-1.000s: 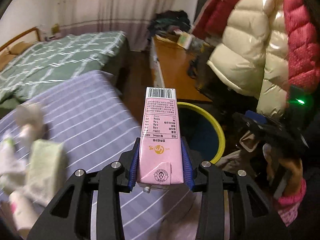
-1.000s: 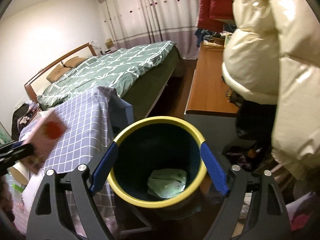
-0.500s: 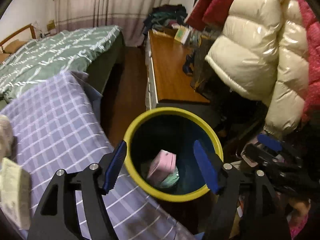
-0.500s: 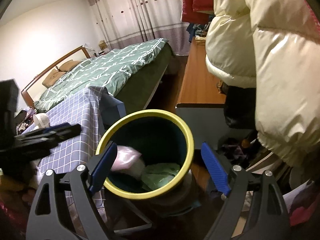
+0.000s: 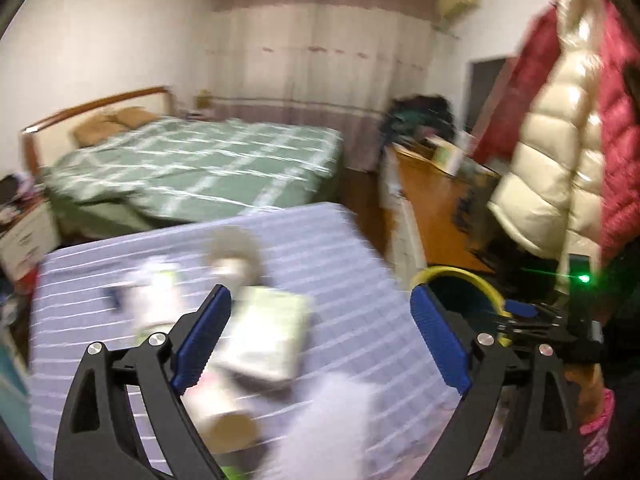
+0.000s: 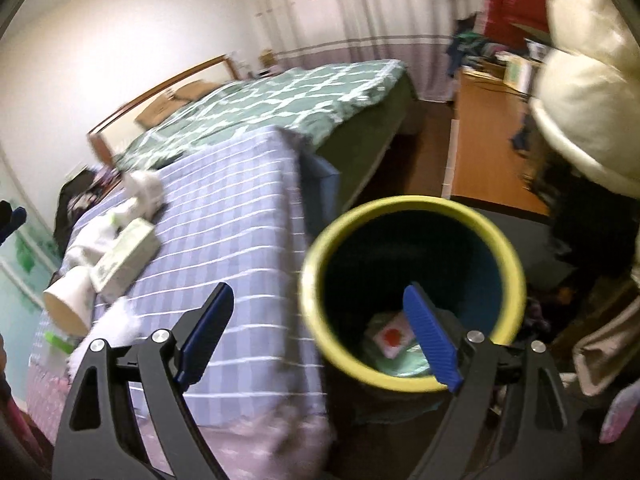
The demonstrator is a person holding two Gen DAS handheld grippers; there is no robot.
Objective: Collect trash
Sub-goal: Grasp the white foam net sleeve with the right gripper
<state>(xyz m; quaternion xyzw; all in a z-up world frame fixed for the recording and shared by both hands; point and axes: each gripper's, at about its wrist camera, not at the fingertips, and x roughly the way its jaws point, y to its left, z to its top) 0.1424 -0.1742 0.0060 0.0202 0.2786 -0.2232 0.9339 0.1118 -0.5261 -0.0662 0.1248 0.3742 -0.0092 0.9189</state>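
The pink carton [image 6: 394, 338] lies at the bottom of the yellow-rimmed bin [image 6: 320, 240], lower centre-right of the right wrist view, resting on green-tinted waste. Only one pale face with a red mark shows, turned up toward the camera; its long axis cannot be made out, because the blue pad of the right gripper [image 6: 320, 340] cuts across it and the bin's dark wall shades the rest.

The right gripper's jaws stand wide apart with nothing between the pads; one pad hangs over the bin's mouth, the other over the checked lilac cloth [image 6: 240, 220].

In the left wrist view the left gripper [image 5: 320, 338] has just been opening, and its jaws now stand wide with nothing gripped. Behind the gap, in the lower centre of the frame, lies a pale green box [image 5: 268, 336] on the cloth, heavily blurred. In the right wrist view the same box sits at the left, its long axis running from lower left to upper right, flat on the cloth.

A paper cup [image 6: 66, 300] lies on its side just beside the box at the far left, mouth toward the lower left. White crumpled pieces [image 6: 142, 190] sit above the box; what they are cannot be told.

The bin shows only as a sliver of rim at the right of the left wrist view, cut off by the gripper pad. The whole left wrist view is smeared by motion.
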